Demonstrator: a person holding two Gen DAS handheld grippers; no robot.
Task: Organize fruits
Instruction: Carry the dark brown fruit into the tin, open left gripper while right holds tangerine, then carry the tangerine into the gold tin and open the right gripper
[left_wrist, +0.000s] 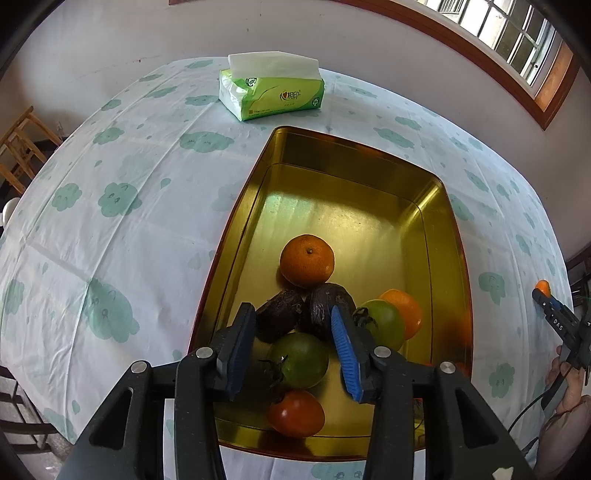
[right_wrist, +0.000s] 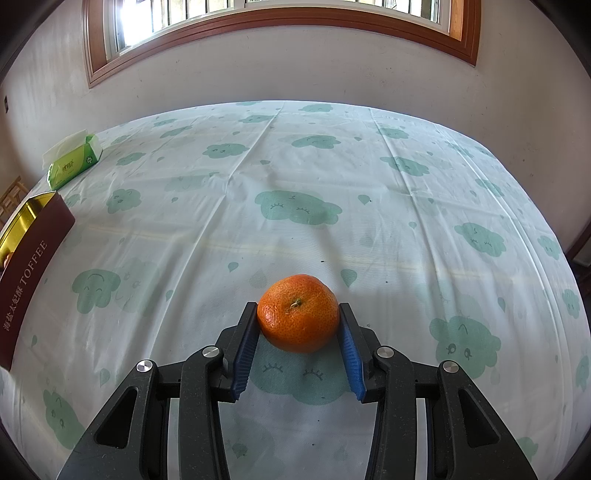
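A gold tin tray (left_wrist: 447, 236) holds an orange mandarin (left_wrist: 306, 260), two dark wrinkled fruits (left_wrist: 280, 319), two green tomatoes (left_wrist: 301, 360), a second mandarin (left_wrist: 404, 312) and a red tomato (left_wrist: 295, 413). My left gripper (left_wrist: 293, 321) is open and empty above the fruit pile. My right gripper (right_wrist: 298, 314) is shut on a mandarin (right_wrist: 298, 313) just over the tablecloth; it also shows in the left wrist view (left_wrist: 545, 291) at the far right. The tray's red TOFFEE side (right_wrist: 33, 266) lies to the far left in the right wrist view.
A green tissue pack (left_wrist: 271, 92) stands behind the tray, also in the right wrist view (right_wrist: 74, 162). The table (right_wrist: 295, 184) has a cloud-print cloth. Wooden chairs (left_wrist: 22, 147) stand at the left. A wall with a window is behind.
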